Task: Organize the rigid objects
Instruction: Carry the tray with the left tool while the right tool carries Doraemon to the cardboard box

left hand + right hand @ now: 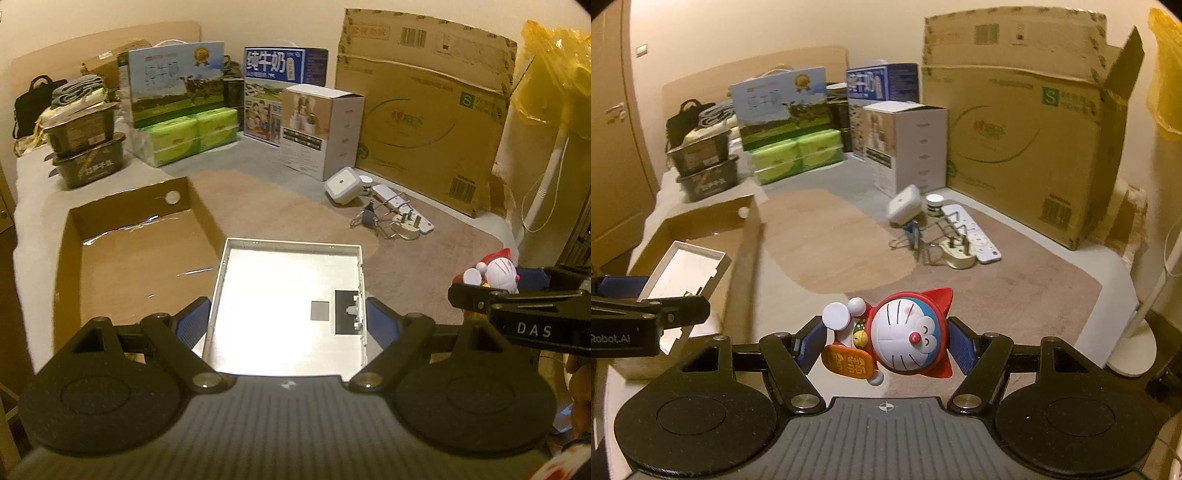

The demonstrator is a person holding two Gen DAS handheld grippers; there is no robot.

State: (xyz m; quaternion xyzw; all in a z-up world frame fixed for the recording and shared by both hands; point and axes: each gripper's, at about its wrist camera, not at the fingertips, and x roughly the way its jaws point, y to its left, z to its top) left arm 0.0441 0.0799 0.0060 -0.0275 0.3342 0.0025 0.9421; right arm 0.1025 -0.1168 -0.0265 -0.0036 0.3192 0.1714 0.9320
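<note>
my left tool (pixel 286 317) is clamped across a shallow white tray (pixel 288 295), its blue pads pressed to the tray's two side rims, jaws spread wide. my right tool (pixel 886 343) grips a red and white cat figurine (pixel 905 334) lying sideways between its pads, jaws about half apart. both tools tilt downward, side by side. the left view shows only the figurine's head (pixel 496 273) peeping over the right tool's arm, while the right view shows its bell and orange plaque. the right view shows the tray (pixel 683 271) held over the near part of an open cardboard box (pixel 746 240) at the bed's left edge; the left view shows that box's bare taped floor (pixel 140 258). farther, near the bed's right side, lie a white power strip (pixel 971 236), a plug, a binder clip (pixel 910 232) and a white square gadget (pixel 341 184). at the far edge stand milk cartons and a large carton (pixel 424 122).
</note>
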